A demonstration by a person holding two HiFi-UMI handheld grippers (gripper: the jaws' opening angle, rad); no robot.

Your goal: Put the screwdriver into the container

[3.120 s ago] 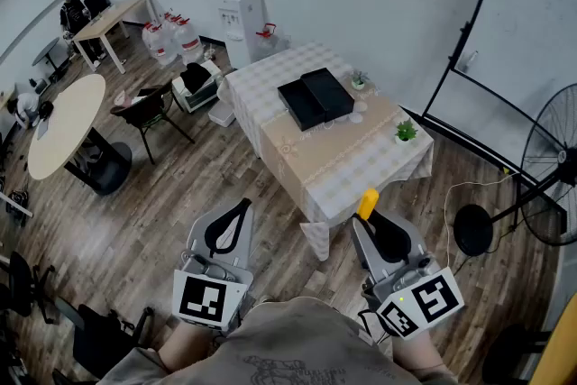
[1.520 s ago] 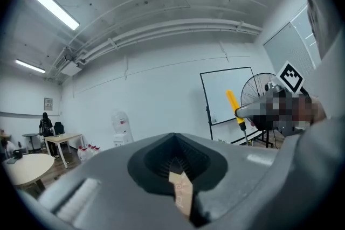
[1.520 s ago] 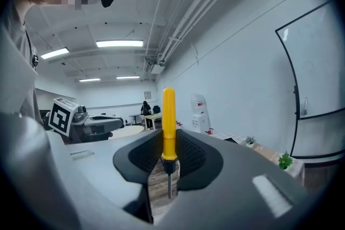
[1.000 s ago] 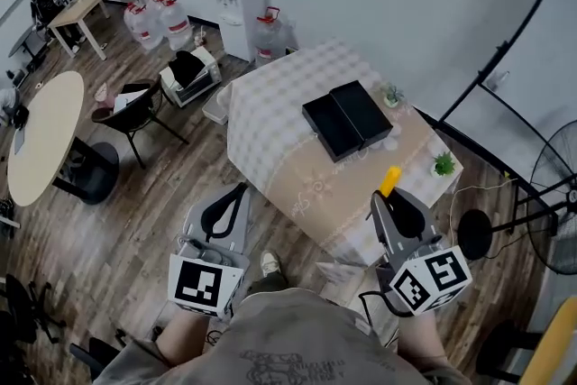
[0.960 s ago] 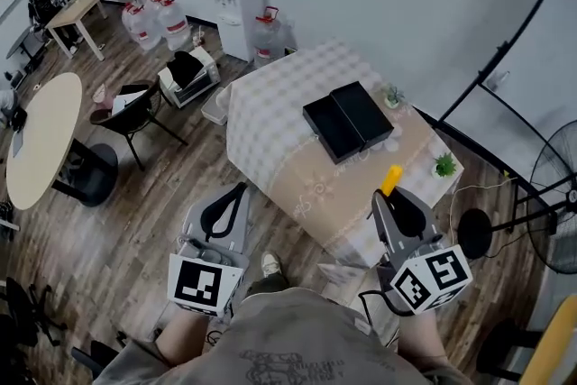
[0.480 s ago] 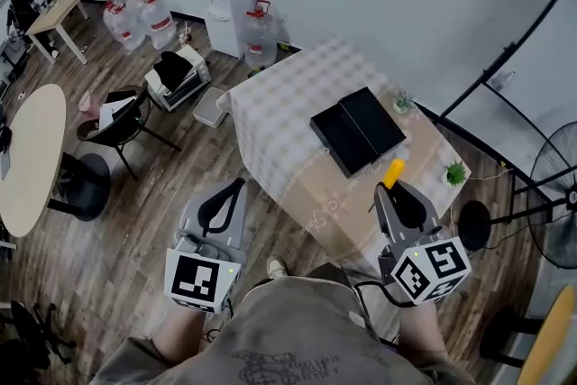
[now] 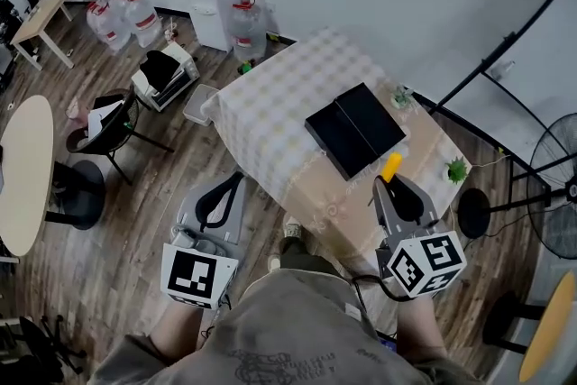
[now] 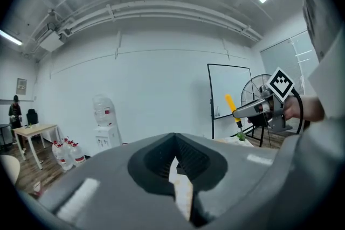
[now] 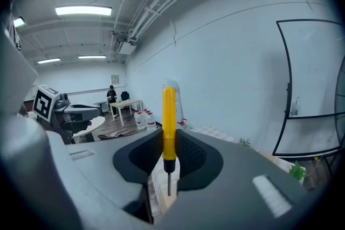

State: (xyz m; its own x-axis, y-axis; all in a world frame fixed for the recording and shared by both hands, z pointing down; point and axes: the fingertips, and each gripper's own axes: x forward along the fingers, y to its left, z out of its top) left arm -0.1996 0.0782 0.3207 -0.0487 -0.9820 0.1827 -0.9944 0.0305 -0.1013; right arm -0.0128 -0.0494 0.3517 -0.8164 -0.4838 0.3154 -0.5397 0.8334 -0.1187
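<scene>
Table (image 7: 270,104) sits on a wood-plank floor (image 7: 135,194), turned at an angle to the head view. A checked cloth (image 7: 311,72) covers the whole top and hangs over the edges — pale grey check on the far part, beige on the near part. On it is a black container (image 7: 354,129), two flat rectangular halves side by side and touching. One small potted plant (image 7: 401,96) is just beside the container's far corner. A second plant (image 7: 457,169) is at the right corner, apart from the container.
</scene>
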